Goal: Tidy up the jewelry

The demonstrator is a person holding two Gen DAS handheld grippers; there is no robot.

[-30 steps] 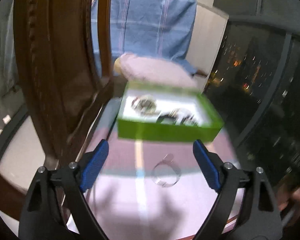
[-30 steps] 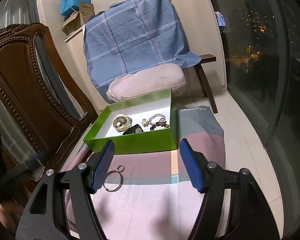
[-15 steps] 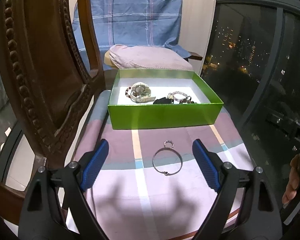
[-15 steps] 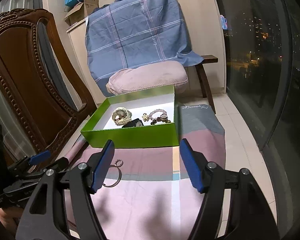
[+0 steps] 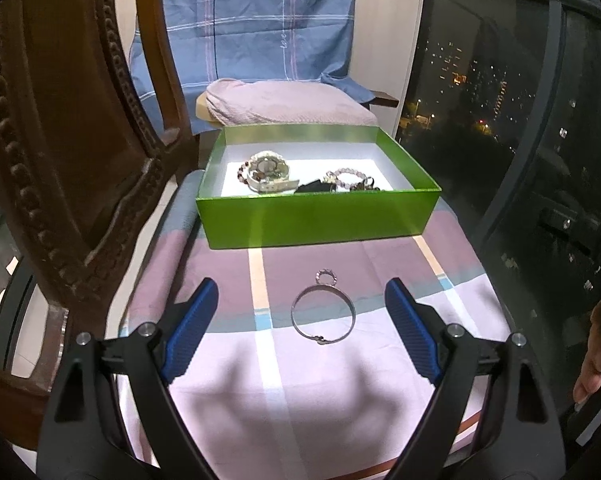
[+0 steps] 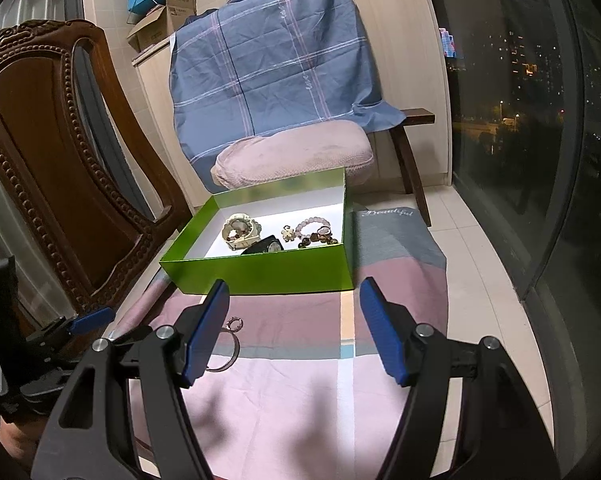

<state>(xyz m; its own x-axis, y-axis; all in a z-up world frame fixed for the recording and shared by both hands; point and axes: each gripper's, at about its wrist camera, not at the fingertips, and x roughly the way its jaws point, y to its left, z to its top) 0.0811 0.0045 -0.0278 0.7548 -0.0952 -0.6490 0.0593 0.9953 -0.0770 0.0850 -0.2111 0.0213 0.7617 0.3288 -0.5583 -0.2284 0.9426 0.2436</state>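
From the left wrist, we have our left tongs [image 5: 302, 312] spread wide with nothing between the pads, and the silver bangle [image 5: 323, 315] lies flat on the striped cloth [image 5: 324, 384] right in that gap, touching neither finger. A small beaded ring [image 5: 326, 277] lies just beyond it, touching or nearly touching its far rim. Further on, at the far end of the bench, sits the green box [image 5: 316, 220], open-topped, with a pale watch [image 5: 268, 174] at its left, a bead bracelet [image 5: 348, 178] at its right and a dark piece between them. At the right edge of this view we catch a hand [image 5: 598, 356].

We judge this the approach step: the bangle and ring are the pieces not yet in the box, and we're lined up on the bangle. Next calls for coming down low, since the bangle is thin and flat on soft cloth, then closing across its rim without dragging the ring.

Over to the right wrist: our right tongs [image 6: 294, 330] stand apart too, empty, above the cloth nearer the middle of the bench. The bangle [image 6: 228, 354] peeks out behind the left finger [image 6: 206, 330], with the ring [image 6: 234, 324] just past it, towards the bench's left edge. The box [image 6: 268, 274] lies ahead, well apart from both. Low at left, the other tongs [image 6: 88, 318] show a blue tip. The right side looks to be waiting.
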